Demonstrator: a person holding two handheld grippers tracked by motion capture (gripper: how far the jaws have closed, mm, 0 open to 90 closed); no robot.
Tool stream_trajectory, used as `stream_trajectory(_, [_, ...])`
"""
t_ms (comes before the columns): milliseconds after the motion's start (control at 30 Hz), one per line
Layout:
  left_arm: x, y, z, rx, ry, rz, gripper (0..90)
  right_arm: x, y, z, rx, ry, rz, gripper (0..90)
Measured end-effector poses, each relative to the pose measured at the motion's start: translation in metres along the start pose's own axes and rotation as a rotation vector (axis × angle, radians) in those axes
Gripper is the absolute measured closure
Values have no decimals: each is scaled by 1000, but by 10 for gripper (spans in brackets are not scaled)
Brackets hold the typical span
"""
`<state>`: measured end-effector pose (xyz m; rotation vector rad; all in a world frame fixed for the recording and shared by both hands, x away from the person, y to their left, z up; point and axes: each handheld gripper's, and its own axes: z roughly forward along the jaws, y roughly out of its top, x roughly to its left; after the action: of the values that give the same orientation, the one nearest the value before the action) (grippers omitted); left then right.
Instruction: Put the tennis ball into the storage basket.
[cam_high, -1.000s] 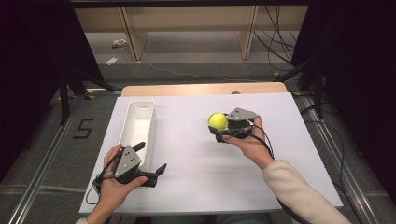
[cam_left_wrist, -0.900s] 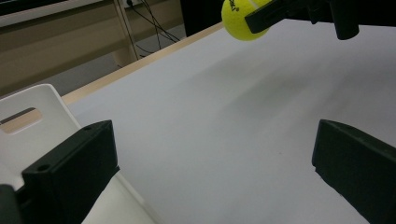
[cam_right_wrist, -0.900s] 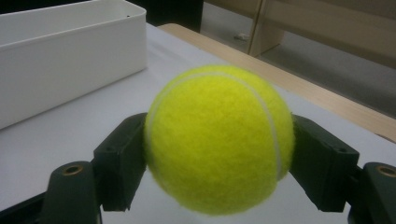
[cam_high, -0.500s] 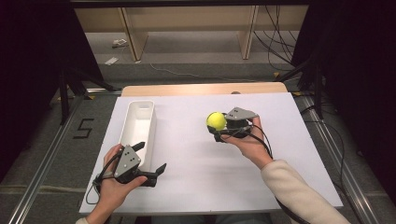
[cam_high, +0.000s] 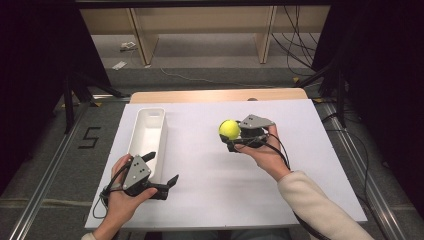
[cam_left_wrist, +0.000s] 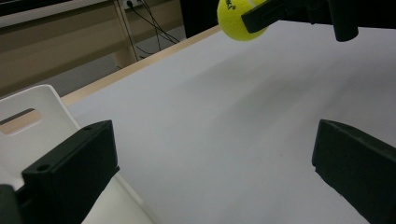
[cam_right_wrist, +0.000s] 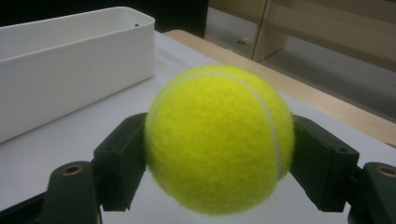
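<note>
Clamping a yellow tennis ball (cam_right_wrist: 218, 140) between both jaws, the right gripper (cam_high: 234, 136) hovers right of the white bin (cam_high: 147, 135); black print on the ball is unreadable. The left gripper (cam_high: 162, 170) gapes wide, empty.

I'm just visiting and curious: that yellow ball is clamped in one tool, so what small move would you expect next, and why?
Probably a short carry leftward toward the white bin. The right tool is shut on the tennis ball, holding it above the white table. The bin looks empty and lies to the ball's left, while the left tool rests open beside the bin's near end.
</note>
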<state>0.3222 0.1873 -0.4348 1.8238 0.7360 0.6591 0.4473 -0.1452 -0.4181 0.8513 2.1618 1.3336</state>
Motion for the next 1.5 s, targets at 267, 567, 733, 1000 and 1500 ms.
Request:
stream_trajectory(267, [1, 0, 5, -5, -5, 5, 0, 1, 1, 1, -2, 2, 1, 263])
stream_trajectory(567, [0, 2, 8, -11, -23, 13, 0, 1, 1, 1, -4, 4, 3, 263])
stream_trajectory(733, [1, 2, 10, -12, -21, 12, 0, 2, 2, 3, -9, 9, 7, 263])
stream_trajectory(1000, [2, 2, 9, -20, -26, 11, 0, 7, 7, 7, -16, 23, 3, 264])
stream_trajectory(1500, [0, 0, 8, -21, -35, 13, 0, 10, 12, 7, -29, 24, 0, 264])
